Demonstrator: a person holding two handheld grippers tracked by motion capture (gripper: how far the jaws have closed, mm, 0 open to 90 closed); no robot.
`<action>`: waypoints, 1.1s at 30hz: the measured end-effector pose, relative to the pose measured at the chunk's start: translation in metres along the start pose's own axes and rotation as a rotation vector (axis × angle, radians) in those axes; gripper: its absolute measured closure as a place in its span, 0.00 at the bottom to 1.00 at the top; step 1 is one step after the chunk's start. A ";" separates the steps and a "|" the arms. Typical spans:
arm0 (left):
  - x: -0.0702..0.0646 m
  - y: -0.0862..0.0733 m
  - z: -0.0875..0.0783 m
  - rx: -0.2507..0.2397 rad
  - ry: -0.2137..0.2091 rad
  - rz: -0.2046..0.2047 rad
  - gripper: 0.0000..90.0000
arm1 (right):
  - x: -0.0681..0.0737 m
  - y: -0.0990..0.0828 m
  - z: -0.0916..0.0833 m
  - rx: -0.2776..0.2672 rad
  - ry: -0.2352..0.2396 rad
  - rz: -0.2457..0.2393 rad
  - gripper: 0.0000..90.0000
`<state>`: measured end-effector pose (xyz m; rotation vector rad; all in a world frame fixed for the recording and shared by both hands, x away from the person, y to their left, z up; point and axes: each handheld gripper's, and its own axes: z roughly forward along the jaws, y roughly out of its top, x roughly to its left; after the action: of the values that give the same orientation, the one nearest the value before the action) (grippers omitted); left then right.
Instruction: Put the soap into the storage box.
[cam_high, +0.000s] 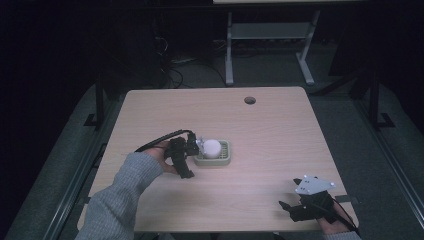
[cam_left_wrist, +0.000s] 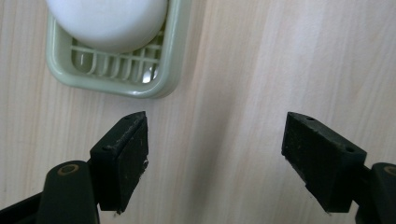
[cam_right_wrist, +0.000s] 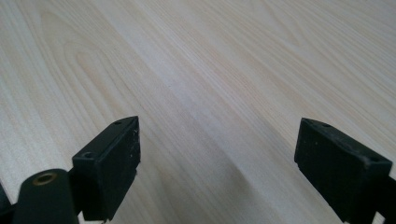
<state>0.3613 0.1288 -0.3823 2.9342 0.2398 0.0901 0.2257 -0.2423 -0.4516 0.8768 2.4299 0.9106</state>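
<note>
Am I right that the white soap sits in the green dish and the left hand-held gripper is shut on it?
Not quite: the left hand-held gripper is open beside the green dish, jaws apart, as the left gripper view shows. The white soap does sit in the dish.

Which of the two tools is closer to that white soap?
The left tool sits right beside the soap in its green dish; the right tool rests far off near the table's front edge.

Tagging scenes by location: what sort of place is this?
Probably a lab or test room, dimly lit: a bare wooden table with a cable hole, loose cables on the floor, another desk's metal legs behind.
</note>
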 end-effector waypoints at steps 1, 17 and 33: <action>-0.001 -0.001 0.000 -0.005 0.001 -0.001 0.25 | 0.000 0.000 0.000 -0.001 -0.001 0.002 0.16; -0.019 -0.019 0.001 -0.029 0.014 -0.015 0.25 | -0.001 -0.001 0.000 0.009 -0.010 0.006 0.15; -0.034 -0.039 0.009 -0.039 0.019 -0.028 0.23 | -0.002 -0.002 0.001 0.014 -0.015 0.019 0.15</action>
<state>0.3229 0.1593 -0.4007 2.8911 0.2794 0.1175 0.2270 -0.2440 -0.4531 0.9105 2.4224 0.8915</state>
